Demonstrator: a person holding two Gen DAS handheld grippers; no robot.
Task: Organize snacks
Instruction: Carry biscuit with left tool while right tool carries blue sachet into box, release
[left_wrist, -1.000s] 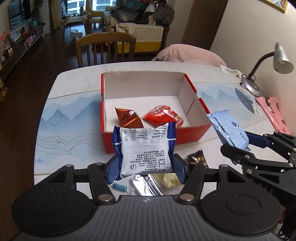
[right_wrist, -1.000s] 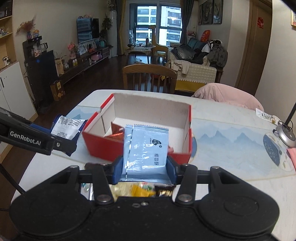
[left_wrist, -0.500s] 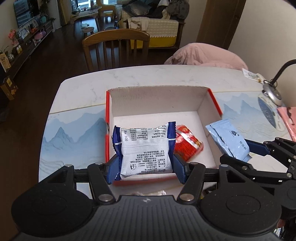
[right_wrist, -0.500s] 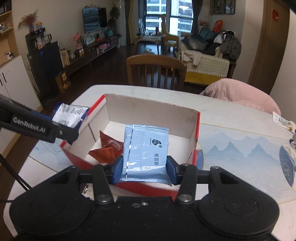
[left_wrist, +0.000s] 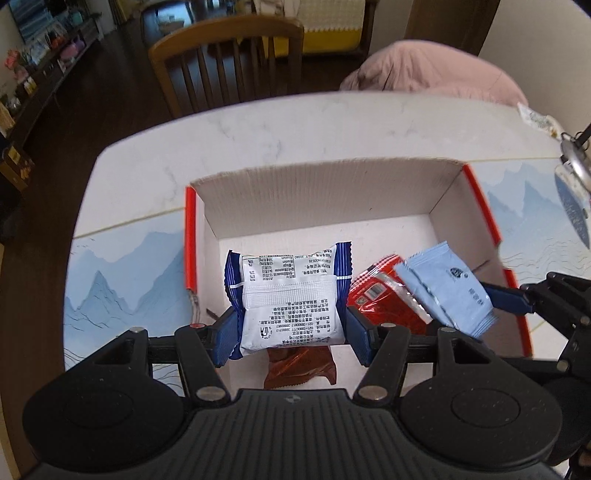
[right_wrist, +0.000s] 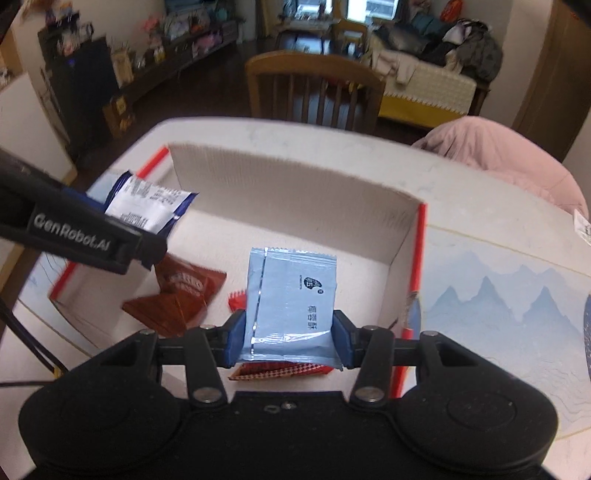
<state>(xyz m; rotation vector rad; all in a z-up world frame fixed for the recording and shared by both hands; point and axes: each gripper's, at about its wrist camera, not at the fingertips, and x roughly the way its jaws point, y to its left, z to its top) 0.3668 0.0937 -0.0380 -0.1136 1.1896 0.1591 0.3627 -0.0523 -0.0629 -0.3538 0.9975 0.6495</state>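
Left wrist view: left gripper (left_wrist: 290, 325) clamps white-and-blue packet (left_wrist: 290, 295), right gripper (right_wrist: 288, 338) clamps pale-blue packet (right_wrist: 291, 299), both above the red box (left_wrist: 332, 192) floor, walls near.

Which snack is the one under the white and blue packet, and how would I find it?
Find the red cardboard box on the table. At its near end, under the white and blue packet held by the left gripper, lies the brown packet. It is dark reddish-brown and pointed, unlike the bright red packet beside it.

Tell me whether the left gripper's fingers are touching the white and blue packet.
Touching. The left wrist view shows the left gripper with both blue fingers pressed against the sides of the white and blue packet, no gap either side.
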